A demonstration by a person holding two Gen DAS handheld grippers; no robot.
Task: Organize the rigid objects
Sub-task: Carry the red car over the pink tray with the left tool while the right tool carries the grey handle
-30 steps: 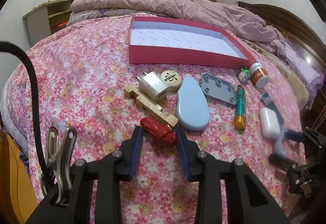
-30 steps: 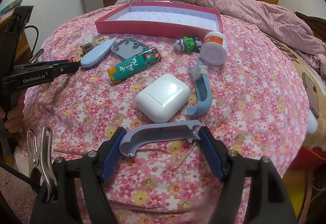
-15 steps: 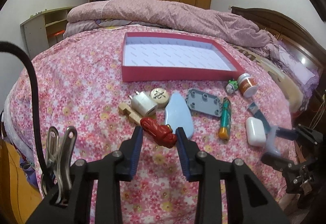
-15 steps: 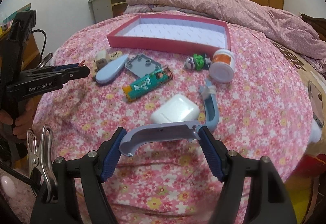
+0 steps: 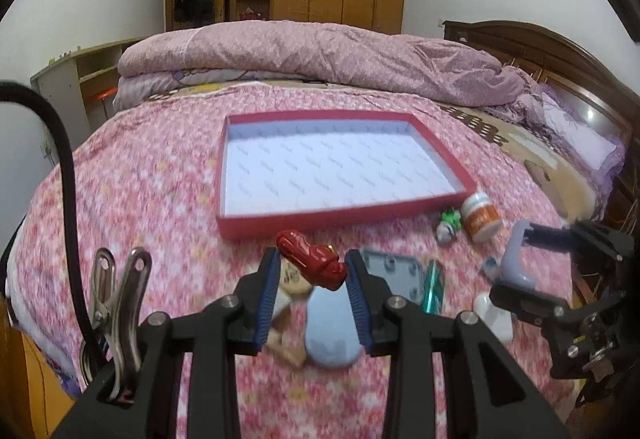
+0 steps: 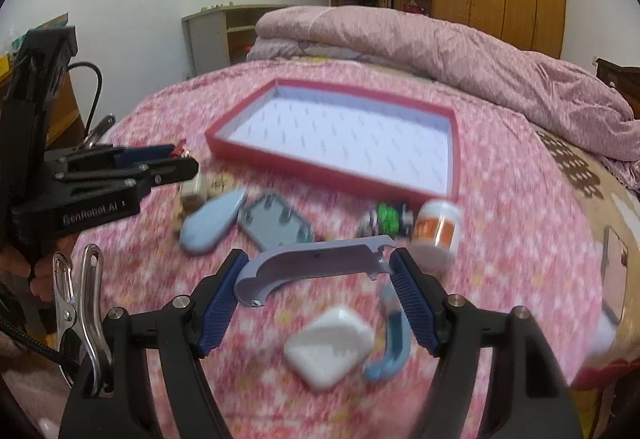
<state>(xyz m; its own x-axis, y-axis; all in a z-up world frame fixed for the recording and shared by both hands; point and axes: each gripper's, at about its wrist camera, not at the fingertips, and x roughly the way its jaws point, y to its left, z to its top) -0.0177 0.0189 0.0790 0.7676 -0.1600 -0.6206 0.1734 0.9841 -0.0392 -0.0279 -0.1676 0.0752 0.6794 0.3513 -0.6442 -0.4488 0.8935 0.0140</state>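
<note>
Tray point(image 5: 460, 175) beyond, bottle point(image 5: 480, 217), figurine point(image 5: 448, 227) beside

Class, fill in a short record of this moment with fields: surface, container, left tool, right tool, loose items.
surface: bed with pink floral cover
container: red tray, nothing in it
left tool: shut on red toy, lifted off the cover
right tool: shut on lilac curved handle, lifted
loose items: white case, blue oval piece, grey plate, orange-labelled jar, green figure
</note>
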